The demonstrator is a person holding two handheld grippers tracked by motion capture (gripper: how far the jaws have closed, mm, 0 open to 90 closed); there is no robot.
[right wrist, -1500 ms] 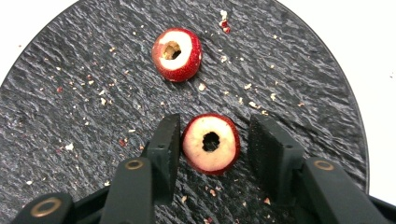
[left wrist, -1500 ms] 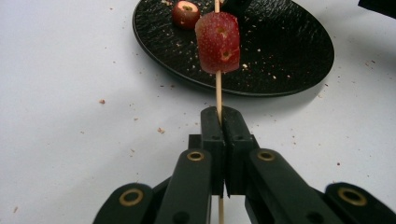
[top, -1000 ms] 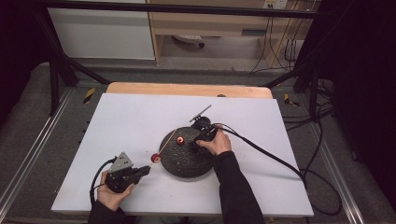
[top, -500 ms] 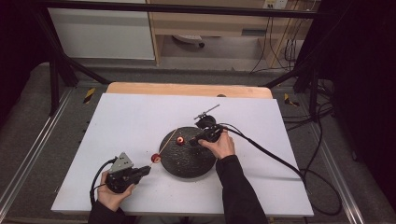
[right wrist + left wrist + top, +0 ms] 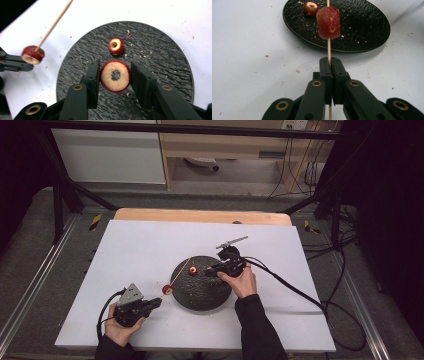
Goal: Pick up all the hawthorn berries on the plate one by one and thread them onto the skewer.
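White table top (image 5: 130, 250), crumb-strewn, black plate (image 5: 202, 292), grey floor (image 5: 30, 235)

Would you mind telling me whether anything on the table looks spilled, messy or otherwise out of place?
Yes: small reddish-brown crumbs are scattered over the white table and across the black plate, most likely shed by the cored fruit slices. Nothing is tipped or broken; the skewer looks straight.

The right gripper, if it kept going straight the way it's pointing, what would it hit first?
Probably the small cored fruit piece lying on the black plate, just ahead of the right gripper and the fruit ring it holds; depth is unclear.
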